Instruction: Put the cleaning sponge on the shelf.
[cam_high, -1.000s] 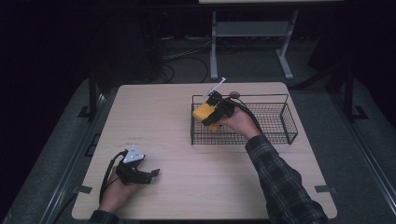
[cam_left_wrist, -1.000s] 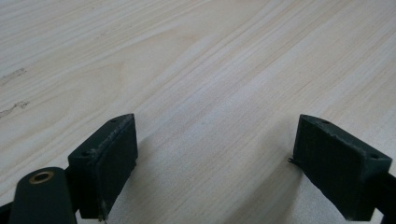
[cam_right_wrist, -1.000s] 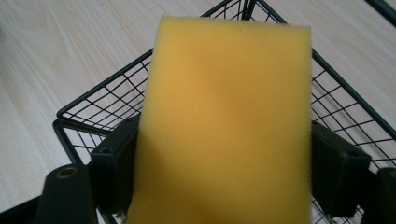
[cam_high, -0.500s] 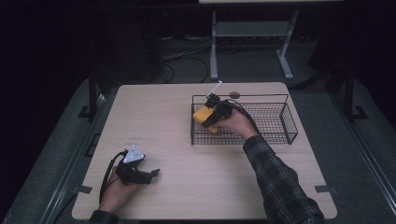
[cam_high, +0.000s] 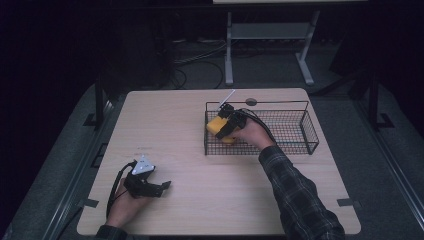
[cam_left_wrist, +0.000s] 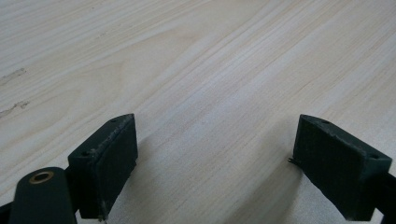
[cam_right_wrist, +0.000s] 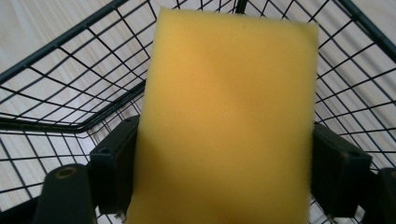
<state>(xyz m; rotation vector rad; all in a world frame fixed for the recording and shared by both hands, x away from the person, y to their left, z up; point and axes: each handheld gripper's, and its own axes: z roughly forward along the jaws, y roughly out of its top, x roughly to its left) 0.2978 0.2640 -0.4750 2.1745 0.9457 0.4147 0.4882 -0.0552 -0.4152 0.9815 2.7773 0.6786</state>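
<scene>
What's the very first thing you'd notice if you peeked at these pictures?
The bright yellow sponge jumps out: the right gripper pinches it between its two black jaws, inside the left end of the black wire basket on the far right part of the wooden table. Next comes the left gripper, resting near the table's front left corner with its jaws wide apart and nothing between them.

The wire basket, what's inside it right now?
Inside the wire basket sits a yellow sponge, clamped between the right gripper jaws at the basket's left end. Bare mesh shows to the right. The hand and sponge cover the floor beneath them.
</scene>
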